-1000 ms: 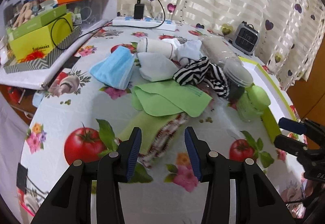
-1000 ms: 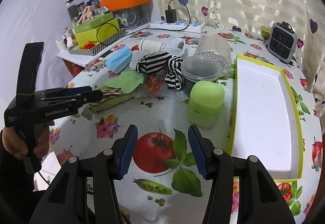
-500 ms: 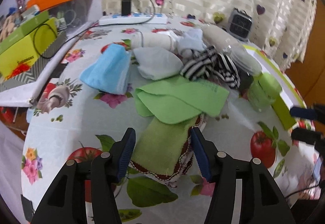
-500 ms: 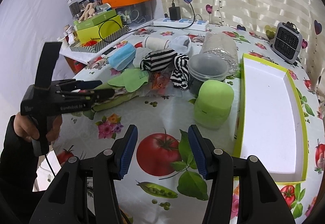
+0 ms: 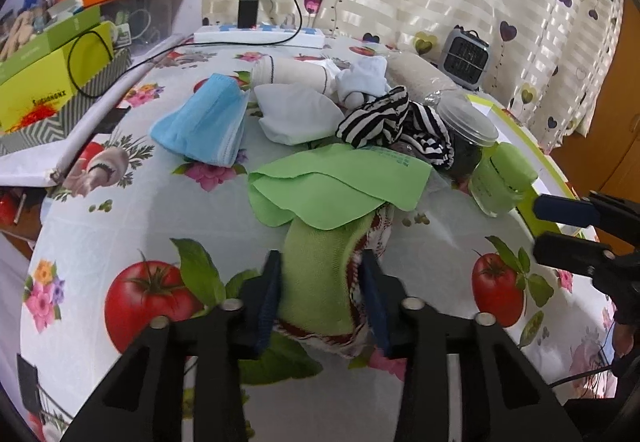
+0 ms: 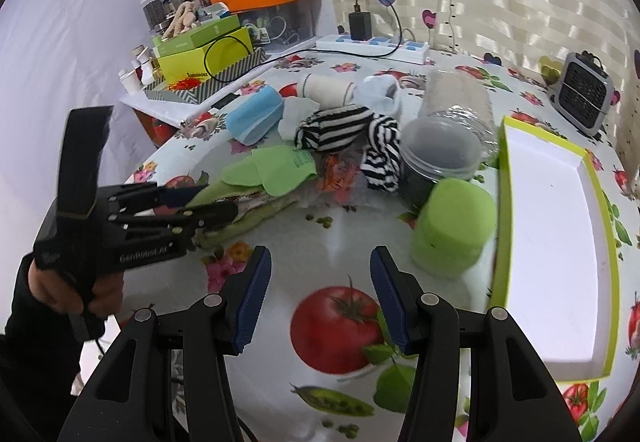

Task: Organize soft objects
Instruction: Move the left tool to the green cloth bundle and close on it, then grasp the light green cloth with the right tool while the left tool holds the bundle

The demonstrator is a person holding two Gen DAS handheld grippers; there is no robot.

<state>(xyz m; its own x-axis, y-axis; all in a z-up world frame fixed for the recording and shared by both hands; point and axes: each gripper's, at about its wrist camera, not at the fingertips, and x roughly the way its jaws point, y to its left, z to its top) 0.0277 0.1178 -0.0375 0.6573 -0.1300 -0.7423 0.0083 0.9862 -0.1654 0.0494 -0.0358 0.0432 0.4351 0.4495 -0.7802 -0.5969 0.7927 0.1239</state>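
My left gripper [image 5: 322, 294] is shut on the near end of a folded green towel with a red-patterned edge [image 5: 320, 274]; its far end lies under a light green cloth [image 5: 340, 185]. Behind them lie a striped black-and-white cloth [image 5: 394, 117], a white cloth [image 5: 298, 113], a blue face mask [image 5: 204, 121] and a rolled white sock [image 5: 288, 73]. In the right wrist view the left gripper [image 6: 208, 209] pinches the towel [image 6: 256, 211]. My right gripper [image 6: 318, 294] is open and empty above the tablecloth, near a green jar [image 6: 454, 228].
A white tray with a lime rim [image 6: 548, 242] lies on the right. A clear jar lying on its side [image 6: 452, 129] and a small heater [image 6: 584, 93] stand behind it. Boxes [image 5: 44, 69] and a power strip [image 5: 260, 35] crowd the far left.
My left gripper moved forward over the green towel and closed on its near end. My right gripper stayed open and nearly still.
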